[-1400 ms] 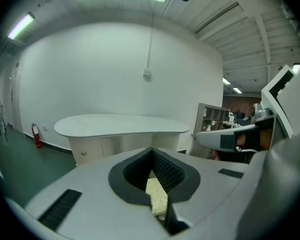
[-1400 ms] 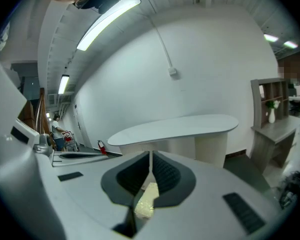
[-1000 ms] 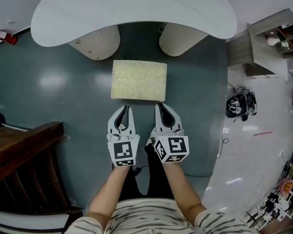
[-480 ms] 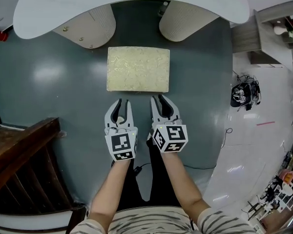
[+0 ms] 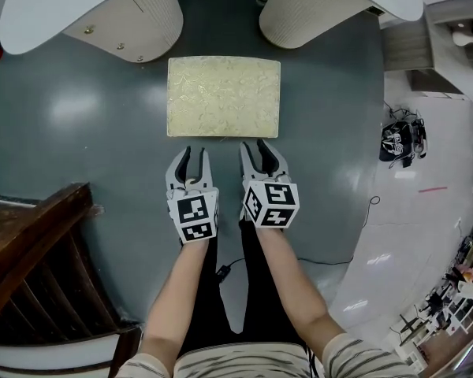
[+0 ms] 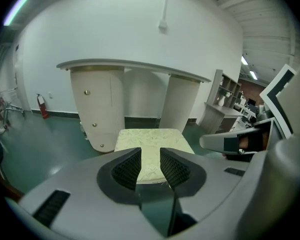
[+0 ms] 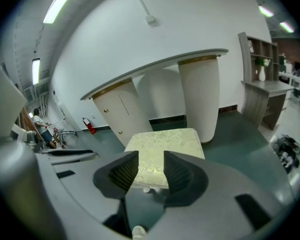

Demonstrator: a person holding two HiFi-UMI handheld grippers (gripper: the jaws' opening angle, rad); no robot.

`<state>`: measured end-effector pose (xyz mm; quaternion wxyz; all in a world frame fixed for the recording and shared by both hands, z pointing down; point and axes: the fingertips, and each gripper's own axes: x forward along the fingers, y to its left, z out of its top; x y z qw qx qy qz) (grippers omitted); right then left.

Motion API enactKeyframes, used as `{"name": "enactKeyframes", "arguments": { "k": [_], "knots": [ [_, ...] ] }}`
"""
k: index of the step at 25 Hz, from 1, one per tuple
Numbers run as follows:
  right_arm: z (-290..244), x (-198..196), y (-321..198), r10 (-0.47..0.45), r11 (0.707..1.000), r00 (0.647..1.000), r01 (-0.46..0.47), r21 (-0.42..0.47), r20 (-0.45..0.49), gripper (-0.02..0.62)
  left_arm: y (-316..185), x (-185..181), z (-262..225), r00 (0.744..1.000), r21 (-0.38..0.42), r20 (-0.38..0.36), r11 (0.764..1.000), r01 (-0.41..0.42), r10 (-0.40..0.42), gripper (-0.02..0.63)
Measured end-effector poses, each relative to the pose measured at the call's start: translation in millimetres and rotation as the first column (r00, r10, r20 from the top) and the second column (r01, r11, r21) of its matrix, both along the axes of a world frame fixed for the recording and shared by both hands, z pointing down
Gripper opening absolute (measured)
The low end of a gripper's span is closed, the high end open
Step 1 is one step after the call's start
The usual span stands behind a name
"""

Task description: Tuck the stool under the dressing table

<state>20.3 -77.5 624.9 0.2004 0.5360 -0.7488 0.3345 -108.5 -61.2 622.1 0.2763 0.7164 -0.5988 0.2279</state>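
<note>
While the left tongs (image 5: 192,154) and right tongs (image 5: 255,146) are opening empty, the stool (image 5: 223,97) lies just ahead; untouched.

The rectangular padded stool (image 5: 224,97) is pale cream-yellow with a faint leafy relief pattern. The curved dressing table (image 5: 39,10) has a white top and cream, finely ribbed pedestals (image 5: 138,18) with brass-coloured knobs (image 5: 89,30). The glossy floor (image 5: 79,148) is dark teal. The slatted wooden furniture (image 5: 31,235) is dark brown. The person's sleeve (image 5: 355,357) is beige with dark stripes.
</note>
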Motion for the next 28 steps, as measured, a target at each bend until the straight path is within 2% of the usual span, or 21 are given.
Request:
{"name": "enactKeyframes", "arguments": {
  "k": [13,28],
  "knots": [
    [100,14,0,0.045,0.987,0.997,-0.054,-0.149,-0.066,0.179,-8,-12,94,0.999,-0.119,0.037,0.993,-0.008,0.013,0.11],
    [163,21,-19,0.026,0.969,0.989,-0.061,-0.239,-0.147,0.21,-26,-4,163,0.997,-0.227,0.043,0.973,-0.049,0.06,0.138]
  ]
}}
